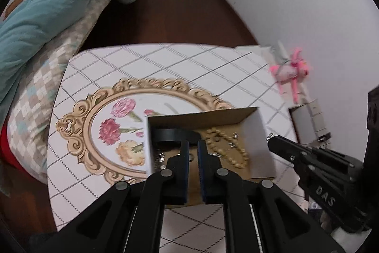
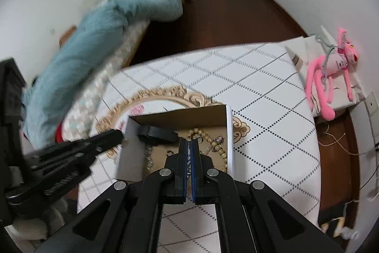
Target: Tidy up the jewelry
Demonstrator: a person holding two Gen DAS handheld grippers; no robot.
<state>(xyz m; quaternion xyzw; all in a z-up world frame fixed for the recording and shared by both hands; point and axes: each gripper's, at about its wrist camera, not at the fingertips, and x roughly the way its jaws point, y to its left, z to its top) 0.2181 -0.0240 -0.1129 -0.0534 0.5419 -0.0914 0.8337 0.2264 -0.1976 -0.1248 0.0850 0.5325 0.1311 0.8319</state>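
Note:
An open cardboard box [image 1: 257, 134] [image 2: 228, 134] stands on the table and holds a beige bead necklace [image 1: 233, 151] [image 2: 218, 148], a black hair clip [image 1: 173, 134] [image 2: 156, 133] and small metal pieces. My left gripper [image 1: 193, 144] hovers over the box with its jaws a narrow gap apart and nothing visible between them. My right gripper [image 2: 189, 141] is shut on a small gold earring with a thin chain above the box; it also shows in the left wrist view [image 1: 270, 136], with a small sparkly piece at its tip.
The table [image 1: 142, 58] has a white diamond-pattern cloth with a gold oval flower frame [image 1: 99, 115]. A bed with a teal duvet [image 1: 59, 11] lies to the left. A pink plush toy [image 2: 331, 77] hangs at the right wall.

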